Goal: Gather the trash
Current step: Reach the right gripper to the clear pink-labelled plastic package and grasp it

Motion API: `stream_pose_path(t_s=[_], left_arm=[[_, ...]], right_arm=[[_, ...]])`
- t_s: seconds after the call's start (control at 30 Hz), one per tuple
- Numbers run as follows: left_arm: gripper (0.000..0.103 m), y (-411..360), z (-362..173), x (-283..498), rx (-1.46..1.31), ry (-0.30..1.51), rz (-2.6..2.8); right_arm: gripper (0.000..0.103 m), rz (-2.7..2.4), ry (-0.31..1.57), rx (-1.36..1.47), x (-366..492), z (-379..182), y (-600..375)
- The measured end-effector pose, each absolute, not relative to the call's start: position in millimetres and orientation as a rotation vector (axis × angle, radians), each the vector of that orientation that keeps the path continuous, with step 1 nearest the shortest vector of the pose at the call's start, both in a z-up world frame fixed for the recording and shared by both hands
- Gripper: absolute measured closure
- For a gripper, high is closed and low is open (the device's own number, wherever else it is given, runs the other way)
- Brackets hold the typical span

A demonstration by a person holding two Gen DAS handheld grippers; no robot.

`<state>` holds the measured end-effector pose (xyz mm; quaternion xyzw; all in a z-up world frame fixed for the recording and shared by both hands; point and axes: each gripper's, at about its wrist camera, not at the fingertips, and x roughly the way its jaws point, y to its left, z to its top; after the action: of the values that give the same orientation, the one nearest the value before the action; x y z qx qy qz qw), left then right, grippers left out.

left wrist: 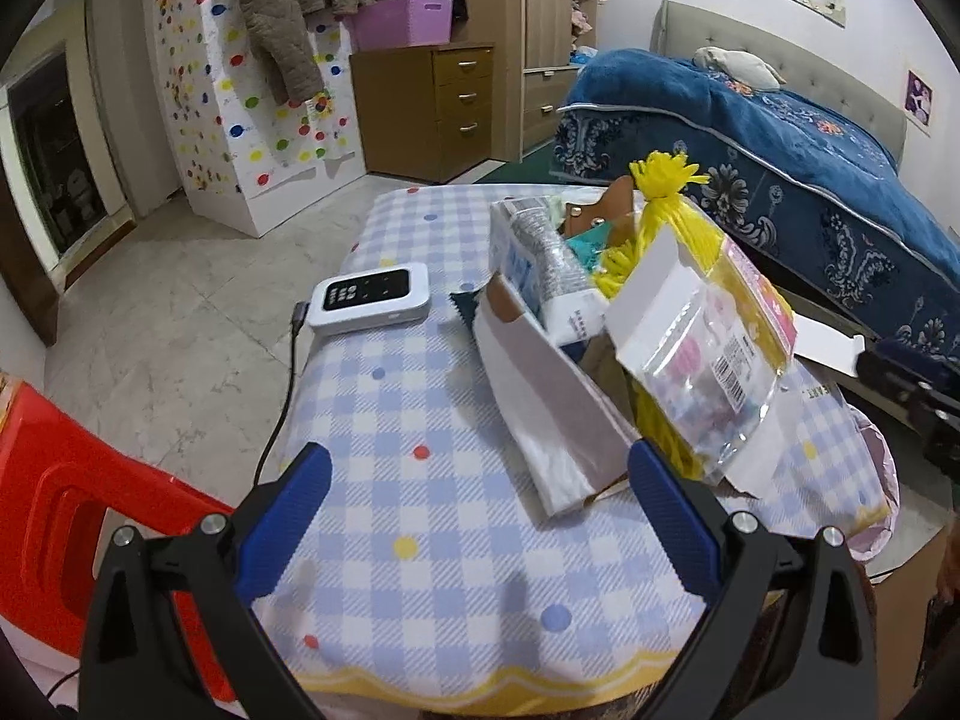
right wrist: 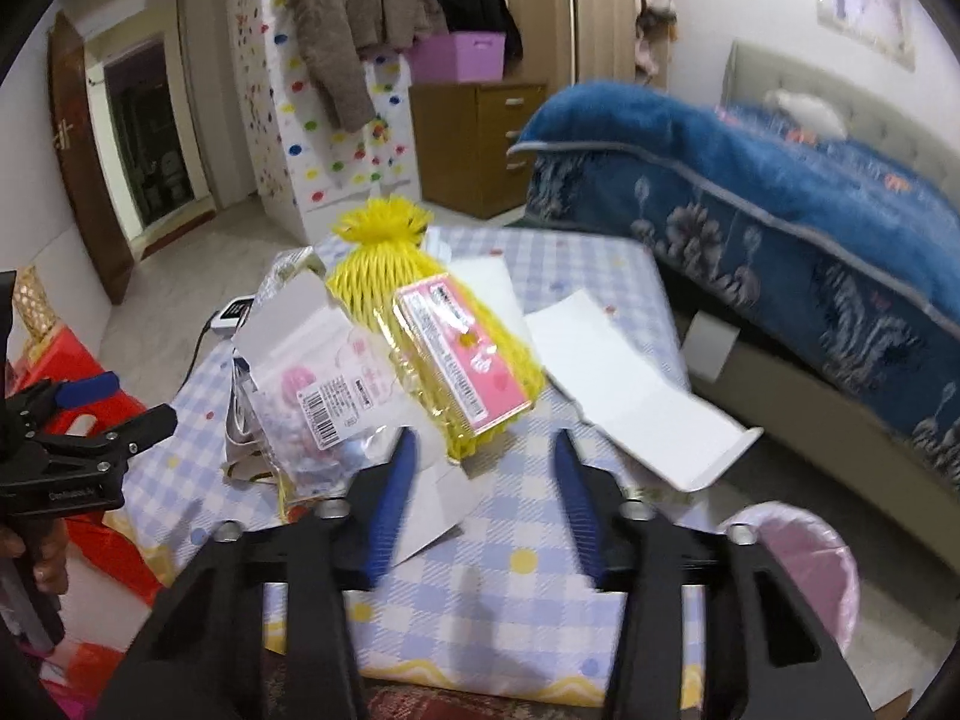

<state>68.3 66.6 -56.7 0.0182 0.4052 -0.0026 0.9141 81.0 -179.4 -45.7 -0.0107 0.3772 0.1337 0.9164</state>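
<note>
Jaws gape; yellow net (right wrist: 384,276) holds pink packet (right wrist: 462,354).

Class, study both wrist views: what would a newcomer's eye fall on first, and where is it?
The bright yellow foam net stands out, topping a heap of packaging in the middle of the checked tablecloth. Behind it, the blue blanket covers the bed on the right. Both the left gripper and right gripper are open, holding nothing.
</note>
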Motion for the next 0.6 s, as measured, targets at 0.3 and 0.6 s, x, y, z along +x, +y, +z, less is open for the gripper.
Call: stream_pose_path(t_s=[0.3,0.6], left_arm=[[0.007,61,-67,79,0.063,0.852,-0.020],[0.007,72,-74,81,0.040,0.876,0.002]], right_arm=[[0.039,0.382,0.810,-0.013,104,-61,-161],[0.016,0.395,0.842,-0.074,123,-81,-137]])
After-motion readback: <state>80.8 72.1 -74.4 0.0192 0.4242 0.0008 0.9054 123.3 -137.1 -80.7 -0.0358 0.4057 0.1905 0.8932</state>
